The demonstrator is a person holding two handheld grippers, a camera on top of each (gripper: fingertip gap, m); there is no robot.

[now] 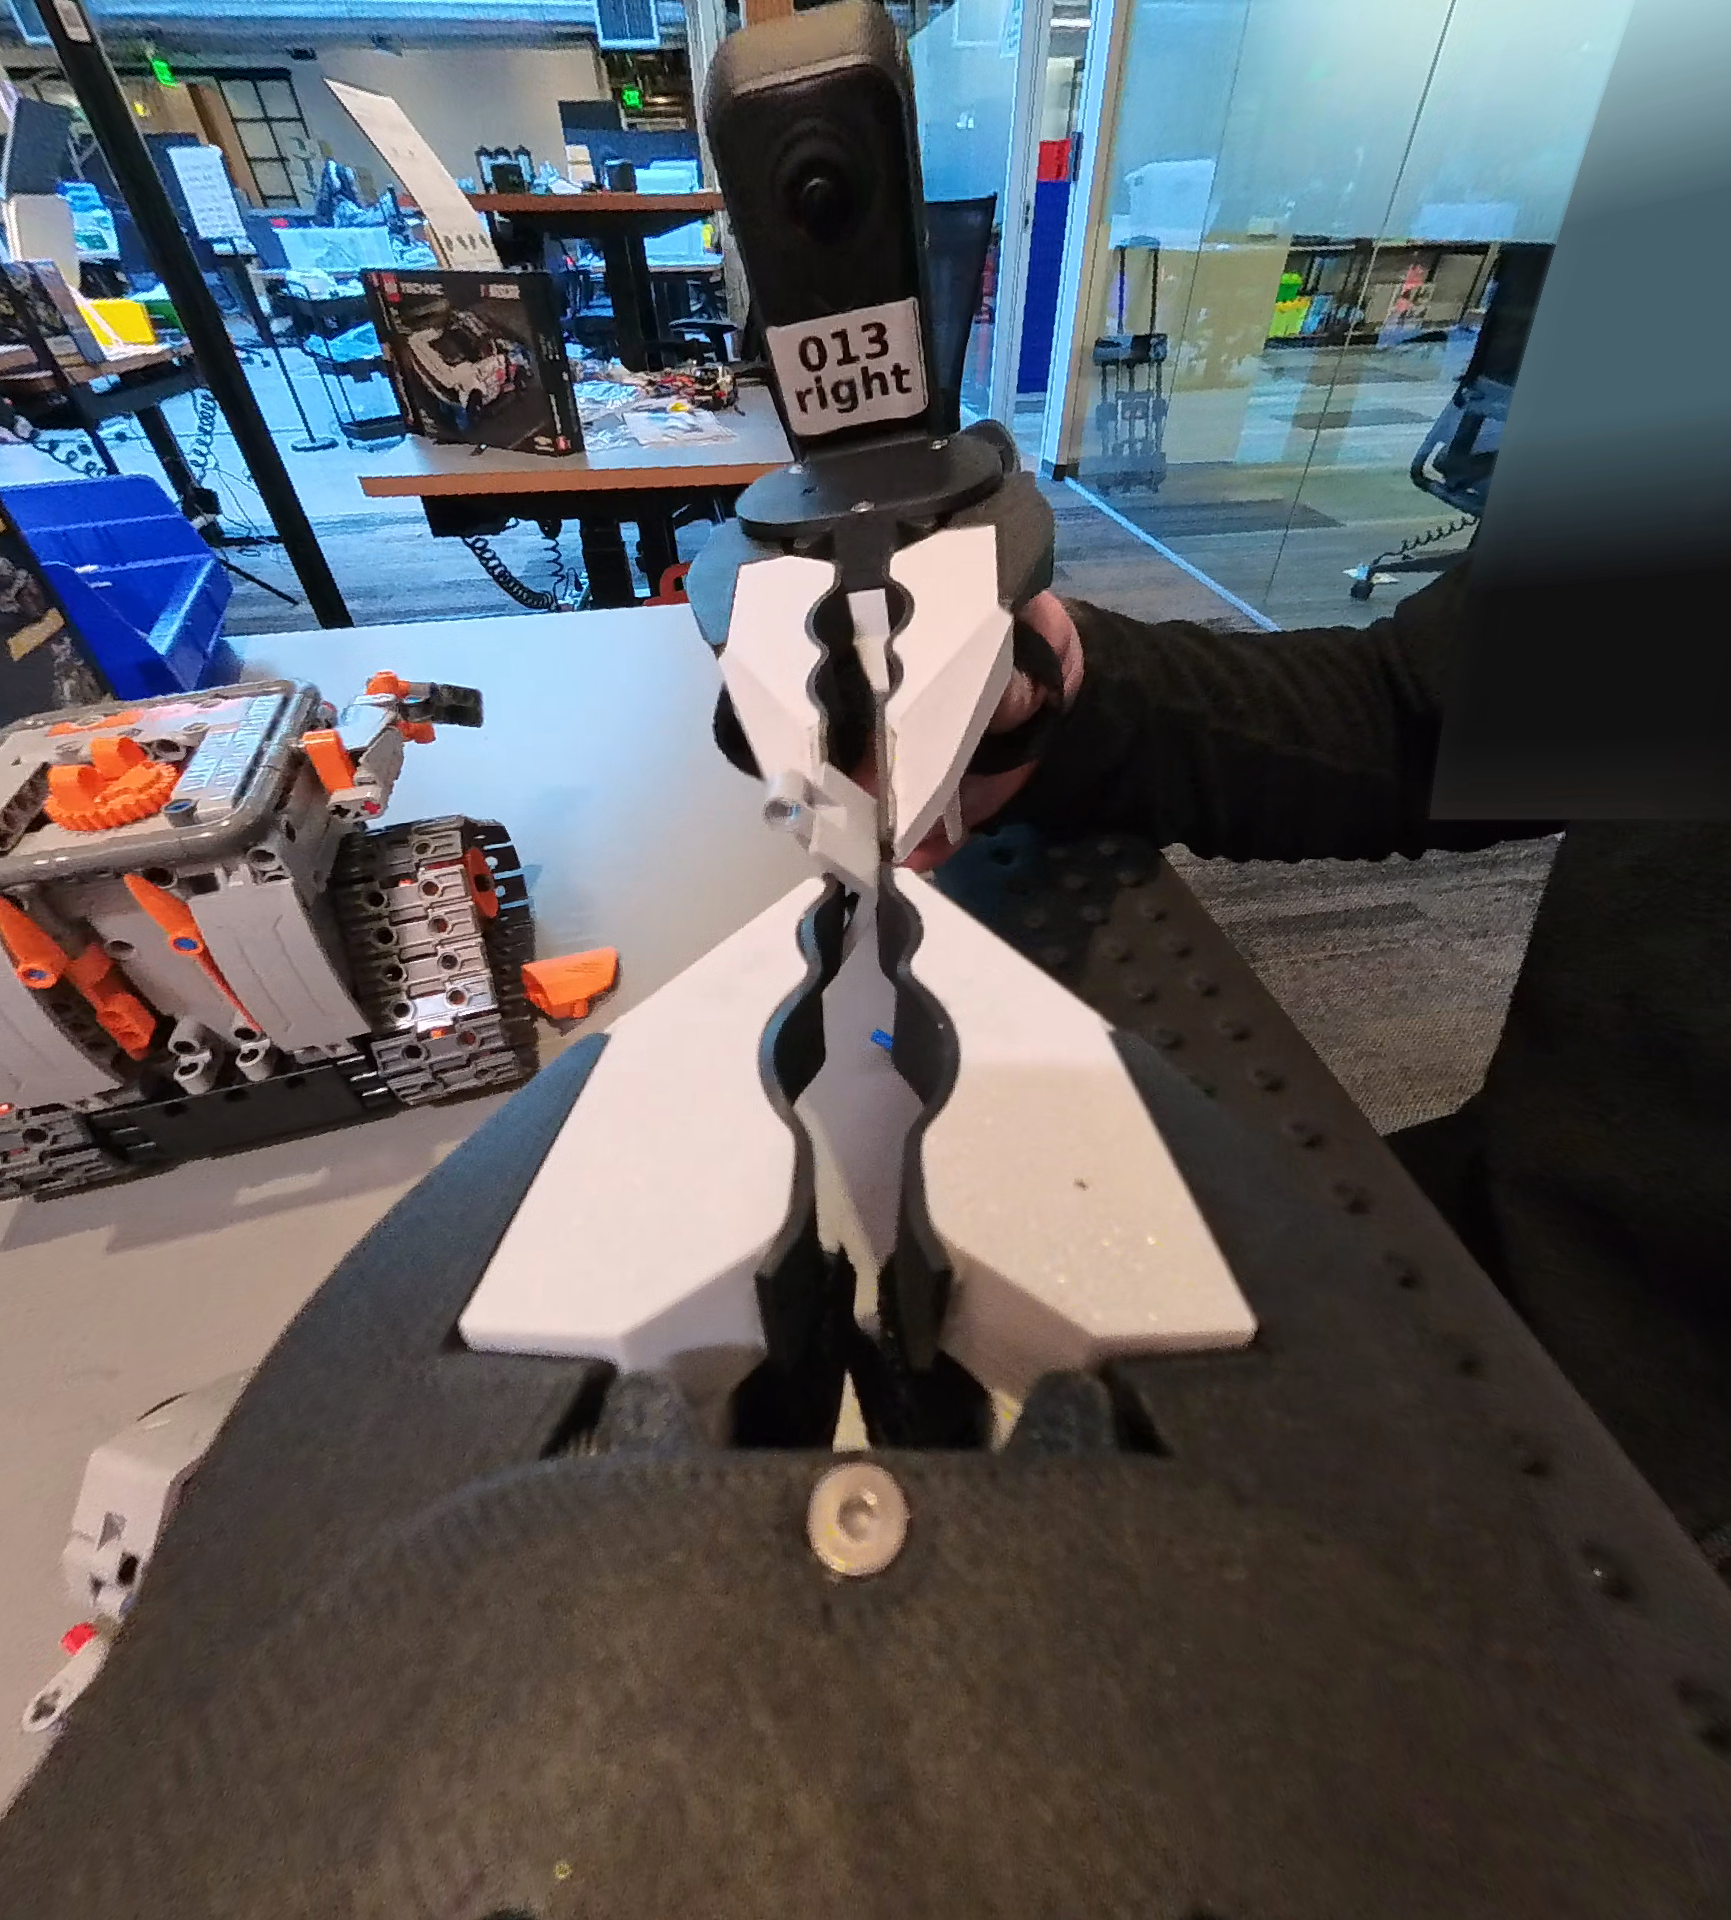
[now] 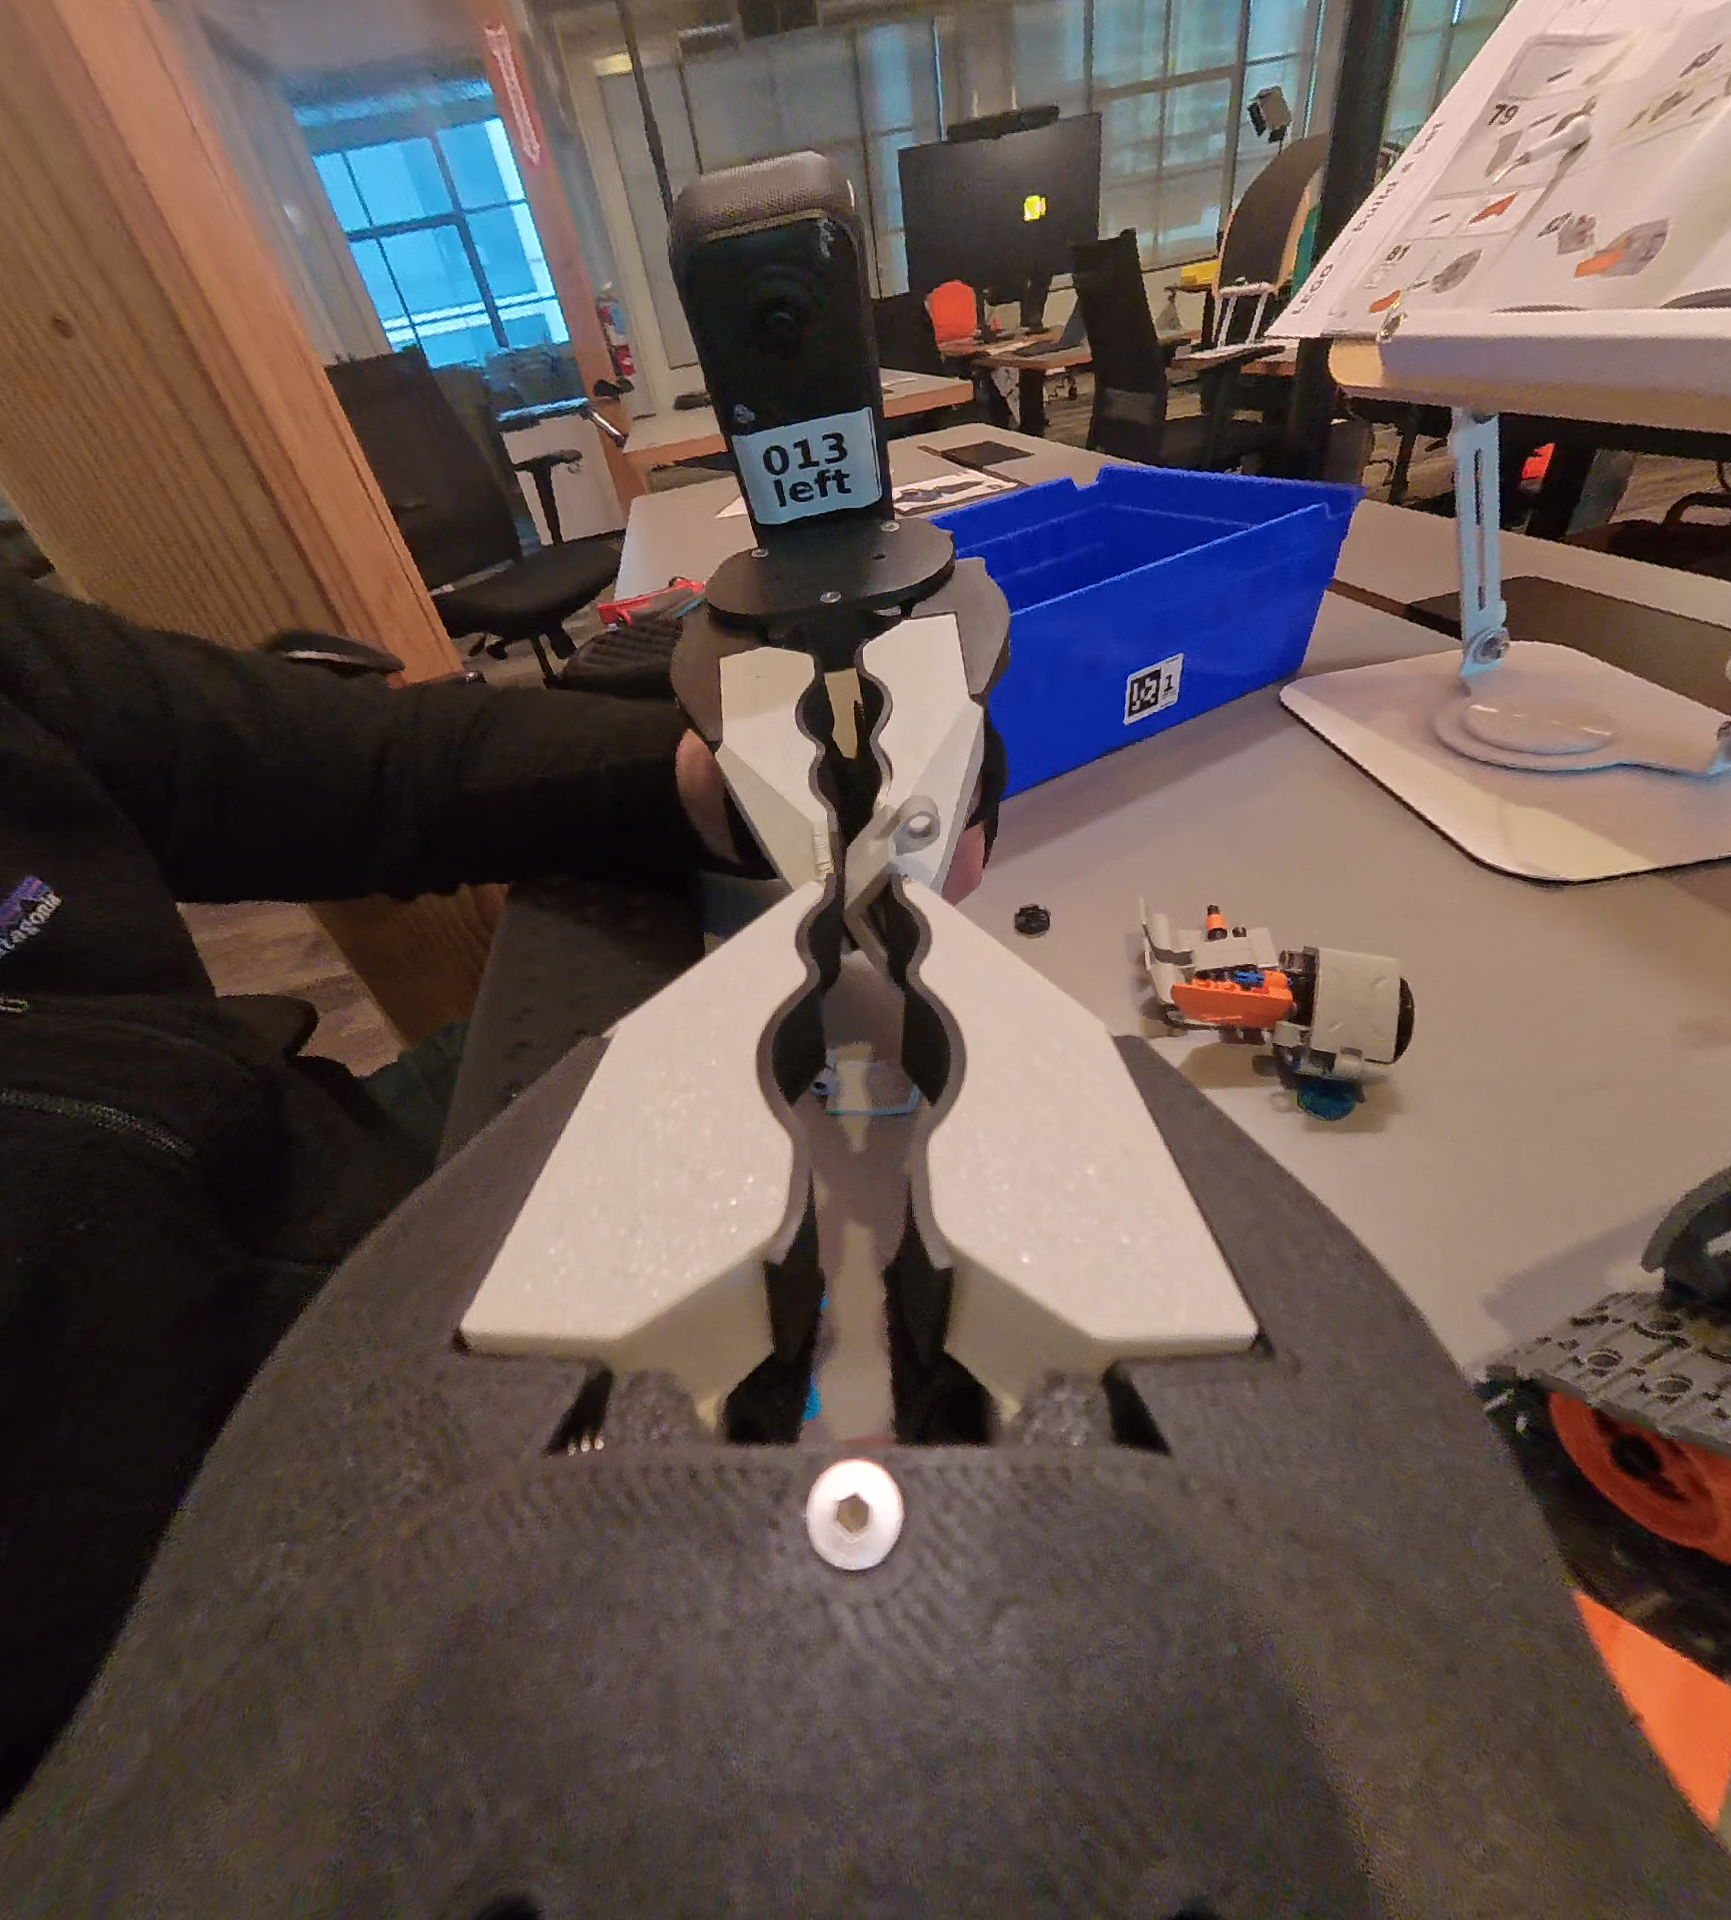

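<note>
Small light grey building-brick piece, pierced by a round hole, held in the air above the near edge of the counter, just above the centre of both wrist views. It sits where the two pairs of tongs meet tip to tip.

Left tongs: clenched, with only the wavy black inner profile open between the white fingers; the tips appear to pinch one end of the piece. Right tongs: likewise clenched, and a slanting end of the same piece runs into the tips. How firmly each pair bears on the piece cannot be told. A pale fragment with a blue edge shows in the gap farther down each pair of fingers; what it is cannot be made out.

A person's hand in a dark sleeve grips the handle of the right tongs, right of centre in the left wrist view.

Around, on the counter:
- Tracked brick-built vehicle, grey with orange gears, at middle left of the left wrist view.
- Loose orange part, just beside its track.
- Small grey-and-orange sub-assembly, right of centre in the right wrist view.
- Small black round part, near the tips.
- Blue bin, behind these.
- Open instruction booklet on a white stand, upper right.
</note>
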